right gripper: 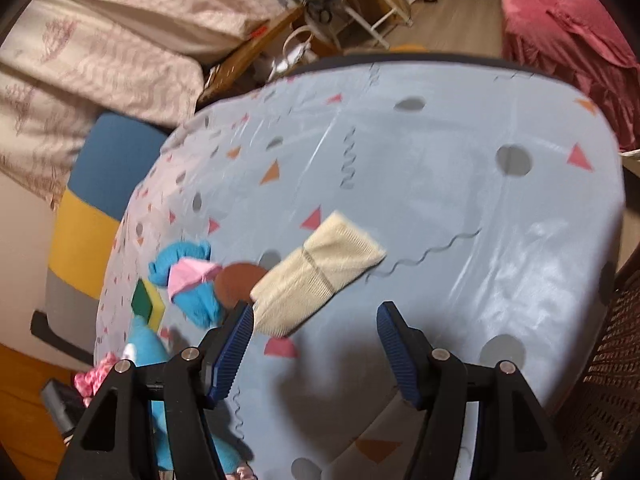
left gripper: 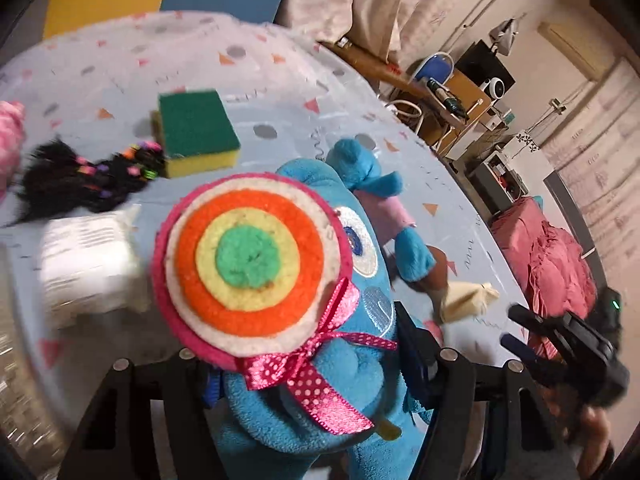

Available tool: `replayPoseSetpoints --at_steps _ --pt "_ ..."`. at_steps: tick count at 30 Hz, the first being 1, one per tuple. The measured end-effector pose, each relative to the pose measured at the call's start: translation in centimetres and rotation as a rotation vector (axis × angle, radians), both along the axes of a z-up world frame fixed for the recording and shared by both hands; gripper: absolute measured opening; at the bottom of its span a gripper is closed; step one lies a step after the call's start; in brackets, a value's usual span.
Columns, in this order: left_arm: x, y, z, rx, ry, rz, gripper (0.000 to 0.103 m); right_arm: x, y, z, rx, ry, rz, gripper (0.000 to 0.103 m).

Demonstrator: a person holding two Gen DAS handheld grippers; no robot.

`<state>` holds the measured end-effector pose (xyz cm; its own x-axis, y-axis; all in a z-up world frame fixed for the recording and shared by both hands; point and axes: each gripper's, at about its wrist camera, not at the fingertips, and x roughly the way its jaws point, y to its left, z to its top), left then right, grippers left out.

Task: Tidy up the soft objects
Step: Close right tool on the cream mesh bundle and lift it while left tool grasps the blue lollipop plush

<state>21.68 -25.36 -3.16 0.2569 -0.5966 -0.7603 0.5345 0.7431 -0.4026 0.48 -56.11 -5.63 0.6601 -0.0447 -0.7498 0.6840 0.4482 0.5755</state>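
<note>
The blue plush toy (left gripper: 320,380) with its rainbow felt disc (left gripper: 244,264) and pink ribbon sits pinched between the fingers of the left gripper (left gripper: 312,384), lifted above the table (left gripper: 280,80), its body running roughly along the gripper's forward axis. The right gripper (right gripper: 316,344) hangs spread and empty over the tablecloth, the cream sock (right gripper: 316,272) lying just ahead of its left finger, long axis slanting up to the right (so the right hand is plainly the nearer one). Beyond lie a green-and-yellow sponge (left gripper: 196,132), a black hairpiece (left gripper: 84,176) and what seems a white packet (left gripper: 88,264), blurred. No container shows in either view.
</note>
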Motion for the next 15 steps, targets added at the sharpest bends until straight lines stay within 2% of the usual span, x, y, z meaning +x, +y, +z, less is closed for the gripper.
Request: replayPoseSetpoints --at_steps 4,11,15 --pt "-2.5 2.8 2.7 -0.025 -0.068 -0.011 0.069 0.9 0.1 -0.7 0.036 0.021 0.026 0.065" --pt "-6.5 7.2 5.8 -0.086 -0.116 -0.005 0.069 3.2 -2.1 -3.6 0.173 0.075 -0.059 0.066" --pt "-8.5 10.1 6.6 -0.111 -0.116 0.025 0.069 4.5 -2.6 -3.5 0.13 0.089 -0.071 0.066"
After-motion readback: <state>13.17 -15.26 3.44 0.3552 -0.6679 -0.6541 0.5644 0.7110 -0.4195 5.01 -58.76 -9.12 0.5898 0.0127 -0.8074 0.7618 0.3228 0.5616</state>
